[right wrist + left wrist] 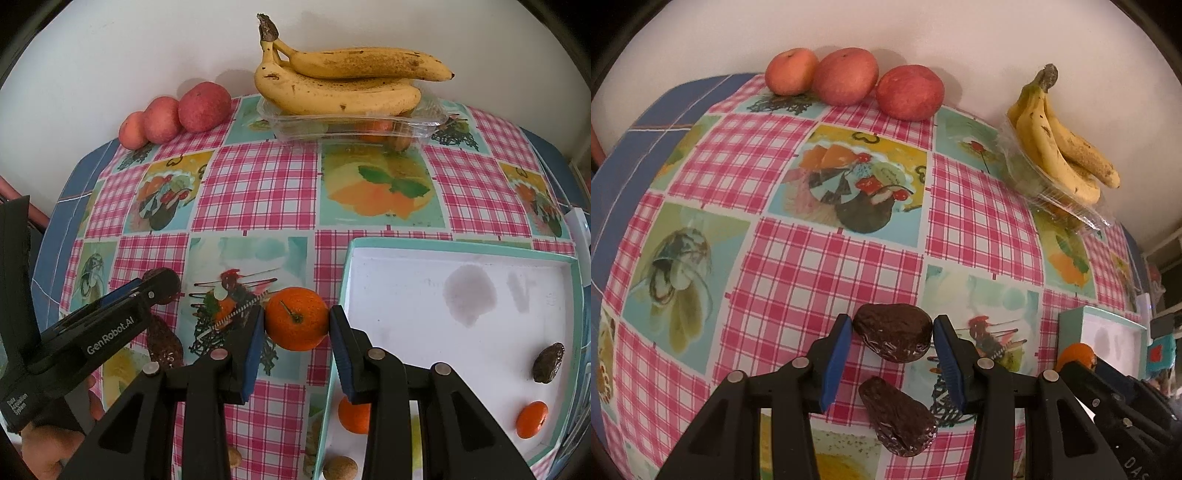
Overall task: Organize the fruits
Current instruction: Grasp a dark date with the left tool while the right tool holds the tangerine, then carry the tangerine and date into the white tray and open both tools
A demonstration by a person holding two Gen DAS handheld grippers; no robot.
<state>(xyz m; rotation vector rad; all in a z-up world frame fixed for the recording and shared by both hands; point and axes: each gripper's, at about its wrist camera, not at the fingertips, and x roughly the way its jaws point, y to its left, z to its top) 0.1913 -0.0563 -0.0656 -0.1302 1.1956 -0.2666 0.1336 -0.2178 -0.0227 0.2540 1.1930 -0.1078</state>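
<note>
In the left wrist view my left gripper (892, 332) is shut on a dark brown wrinkled avocado (892, 343), with both blue pads against its sides. A second dark avocado (897, 417) lies on the tablecloth just nearer to me. In the right wrist view my right gripper (297, 321) is shut on an orange mandarin (295, 325), just left of the teal-rimmed white box (461, 247). Inside the box lie a dark avocado (548, 362) and two mandarins (532, 419), (354, 415). The left gripper (159, 291) shows at the left, held by a hand (48, 443).
Three red apples (846, 75) line the wall at the back. A bunch of bananas (340, 85) rests on a clear plastic container (354, 125) holding more fruit. Small brown nuts (340, 469) lie near the box's front corner. The checked tablecloth (258, 184) covers the table.
</note>
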